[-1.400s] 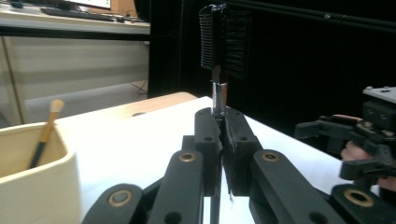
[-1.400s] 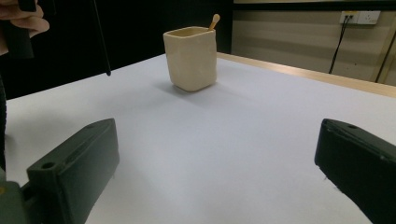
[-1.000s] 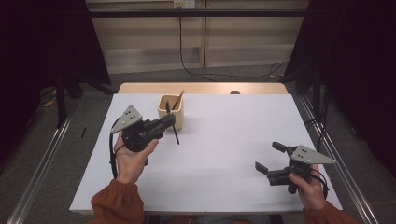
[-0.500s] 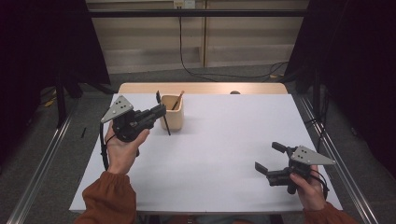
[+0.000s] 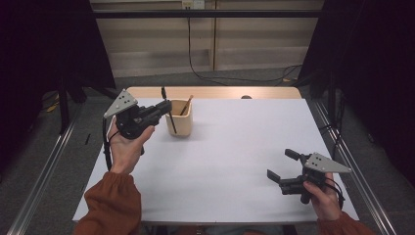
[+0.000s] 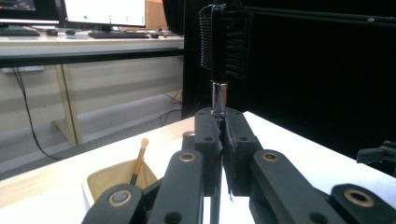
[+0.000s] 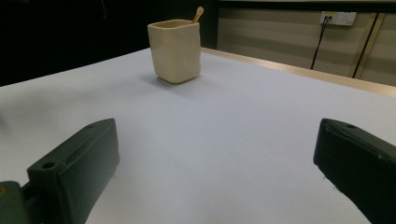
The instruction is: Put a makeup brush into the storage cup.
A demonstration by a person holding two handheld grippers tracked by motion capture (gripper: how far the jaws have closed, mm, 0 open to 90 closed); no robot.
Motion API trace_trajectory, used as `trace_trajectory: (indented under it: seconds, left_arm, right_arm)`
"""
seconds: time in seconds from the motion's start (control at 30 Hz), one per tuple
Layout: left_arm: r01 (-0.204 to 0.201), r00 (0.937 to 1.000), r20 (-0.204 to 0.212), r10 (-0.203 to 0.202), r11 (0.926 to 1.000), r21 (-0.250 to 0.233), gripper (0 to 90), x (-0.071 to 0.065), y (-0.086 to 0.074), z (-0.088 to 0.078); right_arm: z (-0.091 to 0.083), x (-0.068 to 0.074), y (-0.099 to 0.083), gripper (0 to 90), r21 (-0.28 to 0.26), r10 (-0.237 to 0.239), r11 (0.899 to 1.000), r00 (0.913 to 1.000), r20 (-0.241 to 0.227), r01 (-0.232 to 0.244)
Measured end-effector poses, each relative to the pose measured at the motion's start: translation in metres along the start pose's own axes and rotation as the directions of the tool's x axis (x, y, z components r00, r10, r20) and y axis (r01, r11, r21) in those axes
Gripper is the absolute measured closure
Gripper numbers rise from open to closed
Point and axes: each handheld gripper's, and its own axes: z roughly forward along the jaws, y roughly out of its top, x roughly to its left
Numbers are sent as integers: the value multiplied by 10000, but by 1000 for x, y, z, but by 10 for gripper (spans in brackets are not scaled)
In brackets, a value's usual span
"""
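Observation:
My left gripper (image 5: 165, 106) is held above the table's left side, shut on the thin handle of a black brush (image 5: 169, 113). The brush stands nearly upright, with its black bristle head (image 6: 224, 42) and silver ferrule above the closed jaws of my left gripper (image 6: 222, 126). A beige cup (image 5: 179, 122) stands just right of it, with a wooden-handled brush (image 5: 187, 105) leaning inside. The cup (image 6: 116, 179) lies below the jaws. My right gripper (image 5: 280, 163) rests low near the table's front right, open and empty. Its jaws (image 7: 215, 163) face the distant cup (image 7: 175, 49).
A white sheet (image 5: 230, 161) covers the wooden table, whose bare edge (image 5: 215, 93) runs along the back. Metal rails (image 5: 39, 176) flank both sides. Dark curtains and a cable (image 5: 205, 73) lie beyond the table. Desks with monitors (image 6: 105, 11) show in the left gripper view.
My left hand has carried the black brush up and to the left, and the brush now stands more upright beside the cup. The right gripper has stayed in place.

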Motion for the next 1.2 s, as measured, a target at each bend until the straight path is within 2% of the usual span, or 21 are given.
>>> trace_trajectory:
  seconds: [0.17,0.23,0.4,0.63,0.83,0.97,1.03,1.2]
  left_arm:
    - [-133,9998,-160,134,9999,12,857,6,8,3]
    - [5,9999,-164,-8,9998,-173,856,9,11,6]
    - [-274,9982,-526,275,9996,28,856,15,14,18]
    - [-401,9972,-624,409,9991,146,857,19,18,33]
    - [-85,9973,-727,83,10000,-19,857,29,20,41]
    - [-57,9961,-879,62,10000,66,856,36,17,46]
    - [-81,9938,-1107,92,9999,103,856,39,16,47]
    - [-33,9923,-1237,31,10000,-16,856,46,17,50]
  right_arm:
    - [0,0,0,0,3,-27,10000,10000,84,27]
    - [0,-1,0,0,-20,12,10000,10000,85,-12]
    - [0,0,0,0,-52,13,10000,10000,54,-13]
    - [0,0,0,0,-35,36,10000,10000,35,-36]
    - [0,0,0,0,-68,106,9999,9999,42,-106]
    - [0,0,0,0,-77,129,9999,9999,22,-129]
    - [0,0,0,0,-85,110,9999,9999,23,-110]
    - [1,1,-1,0,-109,109,9999,9999,-10,-109]
